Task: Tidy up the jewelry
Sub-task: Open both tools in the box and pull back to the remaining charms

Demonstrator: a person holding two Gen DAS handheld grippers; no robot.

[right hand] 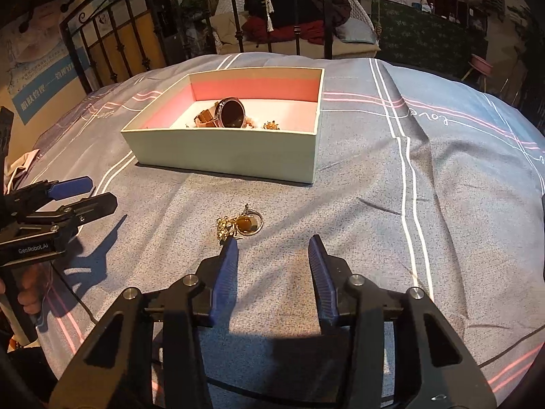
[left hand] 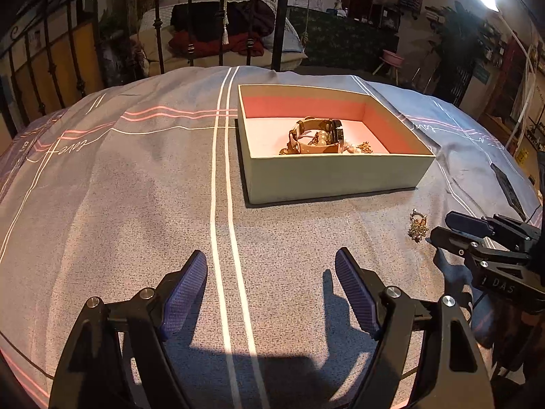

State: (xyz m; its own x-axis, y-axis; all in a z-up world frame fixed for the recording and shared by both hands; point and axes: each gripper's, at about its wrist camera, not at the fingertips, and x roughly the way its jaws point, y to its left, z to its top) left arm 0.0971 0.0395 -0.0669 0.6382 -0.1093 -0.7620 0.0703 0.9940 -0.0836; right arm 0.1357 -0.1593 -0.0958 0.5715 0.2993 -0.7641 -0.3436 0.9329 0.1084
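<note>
An open pale green box [left hand: 327, 173] with a pink inside stands on the bed; it also shows in the right wrist view [right hand: 221, 151]. In it lie a watch [right hand: 231, 113] with a brown strap [left hand: 311, 136], pearls and a small gold piece [right hand: 271, 125]. A gold ring with a brown stone and a gold cluster [right hand: 243, 225] lies on the cover in front of the box, also seen in the left wrist view [left hand: 418, 226]. My right gripper [right hand: 272, 248] is open just behind it, left fingertip almost touching. My left gripper [left hand: 270, 262] is open and empty over the cover.
The bed has a grey-blue cover with white and pink lines [left hand: 136, 187]. A black iron bed frame [left hand: 156, 27] rises at the far edge. A dark flat object [left hand: 507, 187] lies on the cover at the right. A cable [right hand: 78, 303] runs by the left hand.
</note>
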